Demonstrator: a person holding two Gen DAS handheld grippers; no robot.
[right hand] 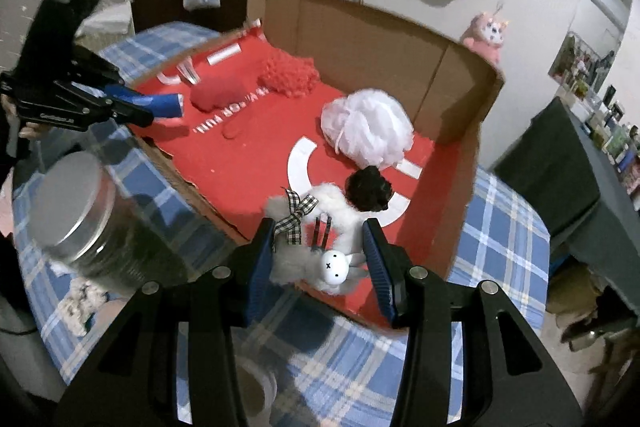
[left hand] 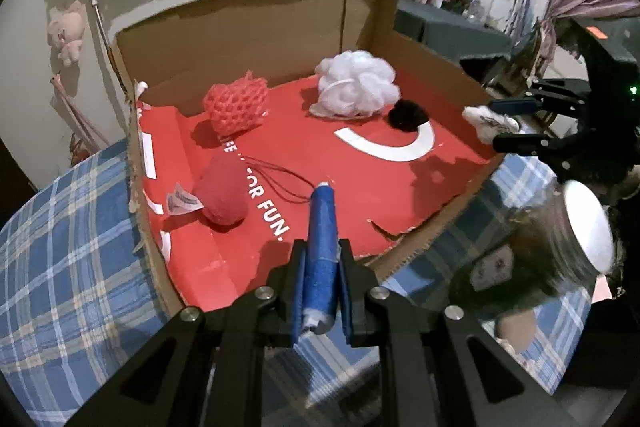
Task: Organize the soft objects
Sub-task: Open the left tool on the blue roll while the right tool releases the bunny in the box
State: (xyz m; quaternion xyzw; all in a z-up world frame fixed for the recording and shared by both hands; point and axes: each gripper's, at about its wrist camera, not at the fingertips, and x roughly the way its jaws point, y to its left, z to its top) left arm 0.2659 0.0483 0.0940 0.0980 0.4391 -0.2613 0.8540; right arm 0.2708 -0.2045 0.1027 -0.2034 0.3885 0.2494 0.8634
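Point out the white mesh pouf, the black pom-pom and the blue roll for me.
white mesh pouf (left hand: 357, 83), left wrist view, middle of its ruffles.
black pom-pom (right hand: 367, 189), right wrist view, centre of the fluff.
blue roll (left hand: 321, 239), left wrist view, mid-length, ahead of the gripper.

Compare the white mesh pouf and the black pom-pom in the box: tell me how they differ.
The white mesh pouf is far bigger than the black pom-pom. The pouf is gathered, ruffled white netting with a cord loop; the pom-pom is a dense, dark, fuzzy ball. The pouf lies closer to the back cardboard wall, the pom-pom nearer the open front edge. Shared: both rest on the red floor of the box, side by side, held by neither gripper.
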